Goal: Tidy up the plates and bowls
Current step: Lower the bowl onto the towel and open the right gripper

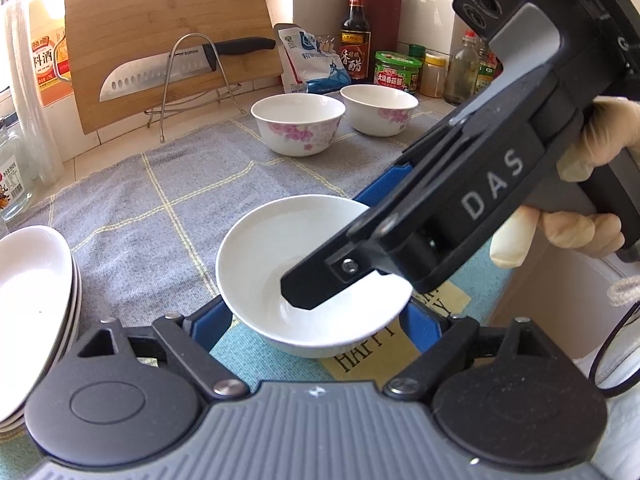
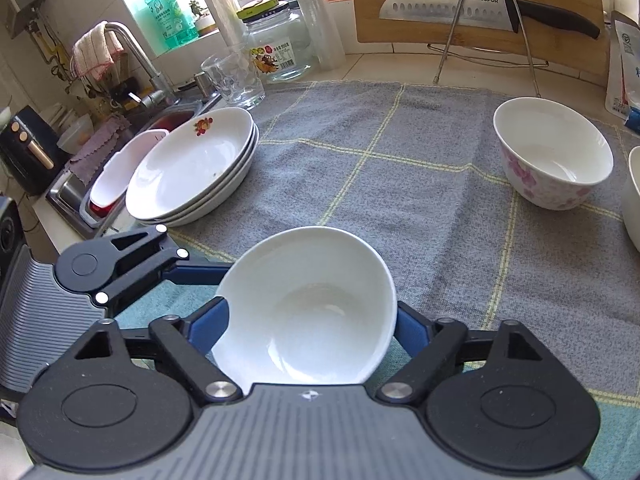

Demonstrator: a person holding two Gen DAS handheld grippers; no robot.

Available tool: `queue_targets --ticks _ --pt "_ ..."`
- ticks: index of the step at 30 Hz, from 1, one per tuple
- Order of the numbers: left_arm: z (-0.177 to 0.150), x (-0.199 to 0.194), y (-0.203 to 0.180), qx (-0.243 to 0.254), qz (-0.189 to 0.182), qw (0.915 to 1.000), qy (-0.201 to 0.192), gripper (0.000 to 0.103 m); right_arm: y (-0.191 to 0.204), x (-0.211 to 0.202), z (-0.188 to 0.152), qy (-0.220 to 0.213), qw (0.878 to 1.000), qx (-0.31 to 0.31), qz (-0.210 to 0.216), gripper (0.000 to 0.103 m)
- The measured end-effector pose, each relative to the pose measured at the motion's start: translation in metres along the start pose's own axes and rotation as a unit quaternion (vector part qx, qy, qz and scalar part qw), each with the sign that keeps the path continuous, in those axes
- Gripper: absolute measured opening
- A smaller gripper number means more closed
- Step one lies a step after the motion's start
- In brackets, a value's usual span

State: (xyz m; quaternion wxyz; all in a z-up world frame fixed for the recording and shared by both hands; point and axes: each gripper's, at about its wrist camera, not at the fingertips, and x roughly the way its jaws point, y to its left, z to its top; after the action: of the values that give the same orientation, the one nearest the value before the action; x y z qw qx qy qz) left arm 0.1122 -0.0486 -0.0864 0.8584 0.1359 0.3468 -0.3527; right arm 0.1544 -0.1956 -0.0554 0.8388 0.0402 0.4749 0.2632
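Observation:
A plain white bowl (image 1: 280, 256) (image 2: 312, 312) sits between both grippers, over the grey checked cloth (image 1: 160, 200). My left gripper (image 1: 316, 320) has its blue fingers (image 1: 212, 320) on either side of the bowl's base. My right gripper (image 2: 312, 328) also has a blue finger on each side of the bowl, and it reaches in from the right in the left wrist view (image 1: 440, 216). Two floral bowls (image 1: 298, 122) (image 1: 379, 109) stand at the back. A stack of white plates (image 2: 192, 168) (image 1: 36, 292) sits at the left.
A cutting board (image 1: 168, 40) with a knife (image 1: 160, 70) leans on a wire rack at the back. Sauce bottles and jars (image 1: 355, 36) line the back right. A glass jar (image 2: 276, 40), a tumbler (image 2: 234, 76) and the sink (image 2: 120, 148) are at the left.

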Motion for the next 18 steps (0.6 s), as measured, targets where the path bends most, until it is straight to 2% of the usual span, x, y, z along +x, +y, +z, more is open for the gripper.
queue_targets --ticks 7,18 --pt "0.003 -0.014 0.002 0.005 -0.01 0.9999 0.003 0.092 0.0 -0.009 0.006 -0.02 1.0 -0.012 -0.016 0.103" --pt "0.034 -0.034 0.0 0.039 0.002 0.999 -0.023 0.094 -0.017 -0.026 0.013 -0.06 0.997 -0.017 -0.054 0.103"
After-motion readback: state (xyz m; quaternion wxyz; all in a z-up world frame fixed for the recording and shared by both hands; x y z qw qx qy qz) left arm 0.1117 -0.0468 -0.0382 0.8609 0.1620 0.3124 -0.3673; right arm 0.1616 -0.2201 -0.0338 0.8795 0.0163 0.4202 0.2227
